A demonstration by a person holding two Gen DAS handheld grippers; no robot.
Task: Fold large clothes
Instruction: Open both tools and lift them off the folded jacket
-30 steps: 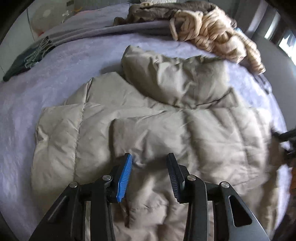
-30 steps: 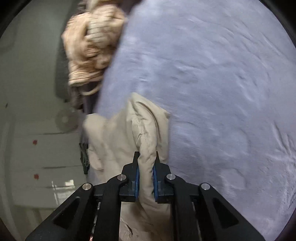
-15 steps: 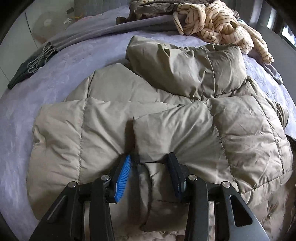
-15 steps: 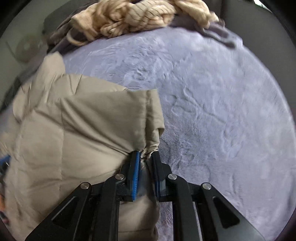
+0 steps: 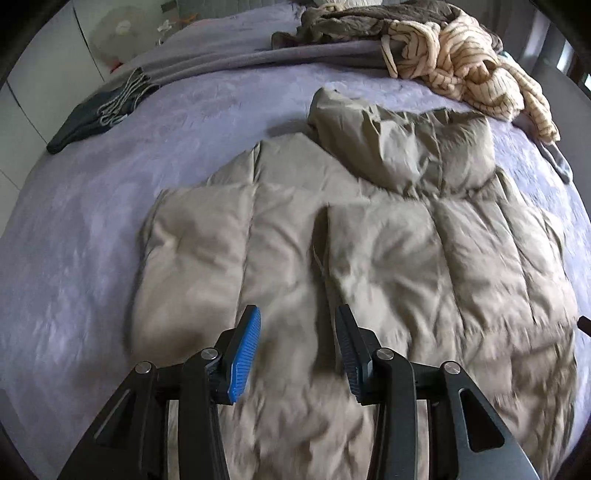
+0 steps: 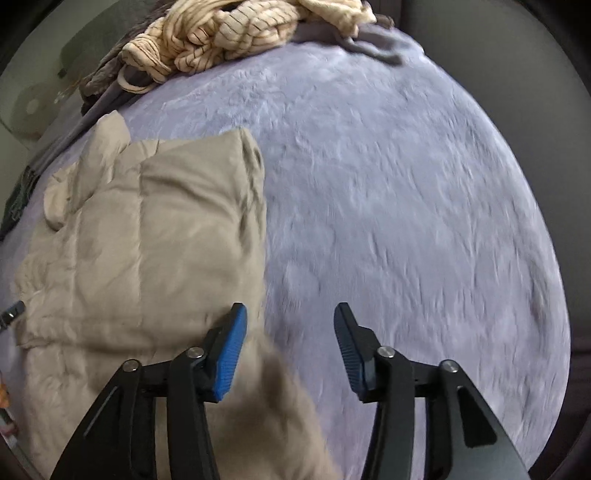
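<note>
Here, jacket: we see the beige puffer lying flat on the lilac bedspread, its sides folded in over the front and its hood bunched at the far end.
Left gripper: we hold it above the jacket's near part, pointing steeply down; the jaws stand partly spread with nothing pinched, and the fabric below them is blurred.
Right gripper: we see its jaws have just been opening and now stand wide; the jacket's edge lies under the blue pad, but neither pad presses on it.
Jacket in the right view: the folded side lies to the left, its straight edge running up from the blue pad, with bare bedspread to the right.
Far end of the bed: we see a cream striped garment heaped beside a brown one.
Left of the bed: a dark fringed cloth lies at the edge, well apart from the jacket.
</note>
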